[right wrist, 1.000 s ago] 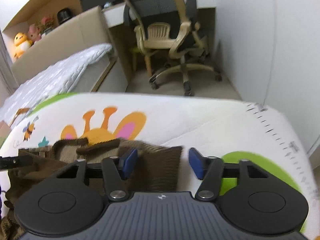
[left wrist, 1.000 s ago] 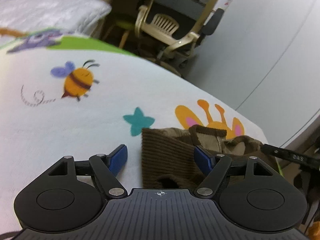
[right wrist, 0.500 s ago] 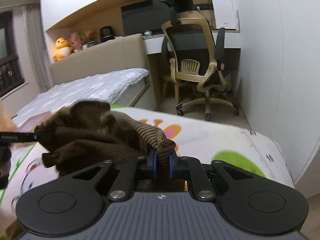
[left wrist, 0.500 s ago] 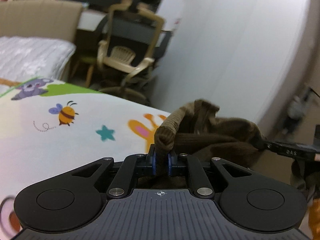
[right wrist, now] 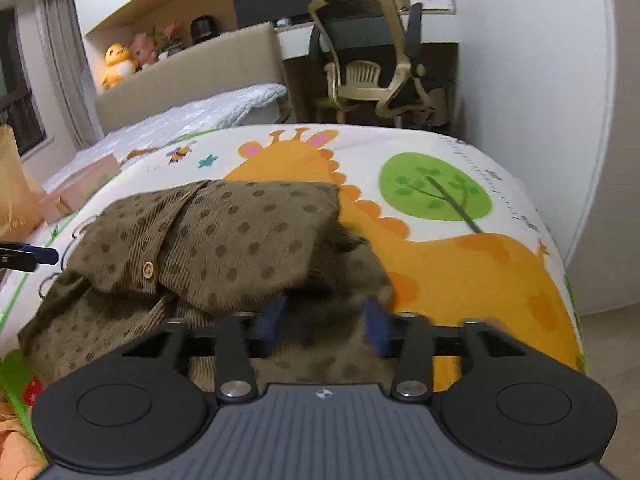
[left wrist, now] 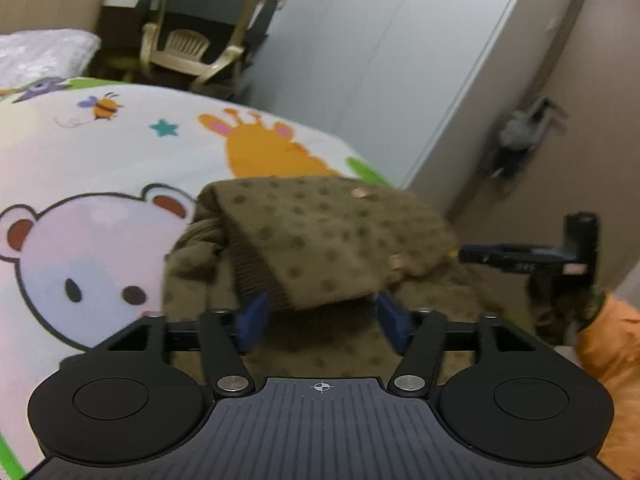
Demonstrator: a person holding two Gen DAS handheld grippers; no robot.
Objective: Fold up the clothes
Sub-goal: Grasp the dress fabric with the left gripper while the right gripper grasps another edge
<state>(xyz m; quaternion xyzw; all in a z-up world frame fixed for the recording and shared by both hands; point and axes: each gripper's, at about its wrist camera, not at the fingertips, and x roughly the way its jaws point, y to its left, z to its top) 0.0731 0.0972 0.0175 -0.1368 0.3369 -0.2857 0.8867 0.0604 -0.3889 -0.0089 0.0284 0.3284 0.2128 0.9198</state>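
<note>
The brown dotted corduroy garment (right wrist: 224, 240) lies on the cartoon-print bed cover (right wrist: 460, 216), near the cover's front edge. Its upper layer is folded over the lower layer. The folded flap covers part of the printed giraffe (right wrist: 472, 264). A small round button (right wrist: 148, 269) shows on the flap's left part.

Left gripper (left wrist: 322, 318): the blue fingers (left wrist: 251, 320) stand wide apart. Nothing is held between them. The hem of the folded flap (left wrist: 320, 240) hangs just above and between the fingertips; contact with the pads cannot be determined. The lower layer of the garment lies beneath the fingers.

Right gripper (right wrist: 324, 322): the fingers (right wrist: 271, 318) are spread wide and hold nothing. The right finger is motion-blurred. The folded flap edge sits just ahead of the fingertips. Garment fabric lies below the gap.

In the left wrist view, the right gripper's finger appears at the right edge, beside the garment. In the right wrist view, the left gripper's finger tip (right wrist: 28, 255) appears at the left edge, just beside the garment.

Surroundings: a printed bear face (left wrist: 88, 256) lies left of the garment. An orange cloth (left wrist: 612, 360) lies at the lower right of the left wrist view. An office chair (right wrist: 372, 64) stands beyond the bed, and a white wardrobe (left wrist: 360, 52) stands to the right.
</note>
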